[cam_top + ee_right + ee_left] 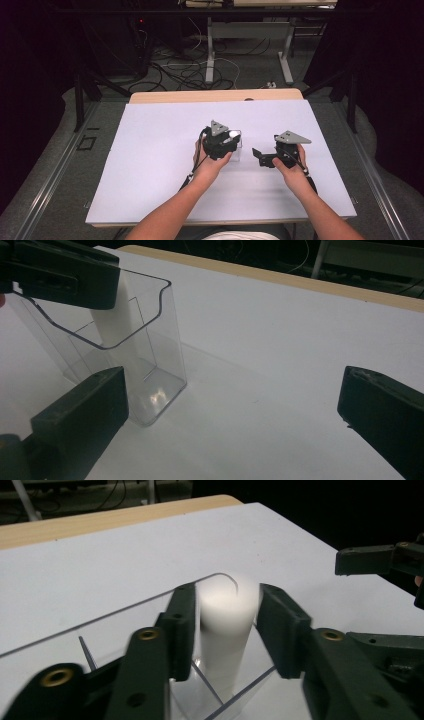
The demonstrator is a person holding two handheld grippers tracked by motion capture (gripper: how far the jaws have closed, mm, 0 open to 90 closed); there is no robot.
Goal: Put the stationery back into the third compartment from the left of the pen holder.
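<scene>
Near edge, high view: two forearms in from the bottom, one gripper per hand, both low over the white sheet [150,150] on the table [215,96]

Left gripper [231,141] at the clear plastic holder [239,150], mid-sheet. Left gripper view: jaws either side of a white cylinder [227,630] standing upright inside the holder [100,625], right jaw with a visible gap, left jaw close beside it, contact on that side unclear. No earlier frame to compare, so just: spread around the cylinder, not pinching it

Right gripper [256,156] just beside the holder, to its right, jaws spread wide, nothing between them. Right gripper view: holder [150,365] upright on the sheet past its own left jaw, white cylinder [112,315] inside, left gripper's jaw [65,277] across its top

Further back: bare sheet, wooden table edge, then floor with cables [185,75] and grey desk legs [210,55]
</scene>
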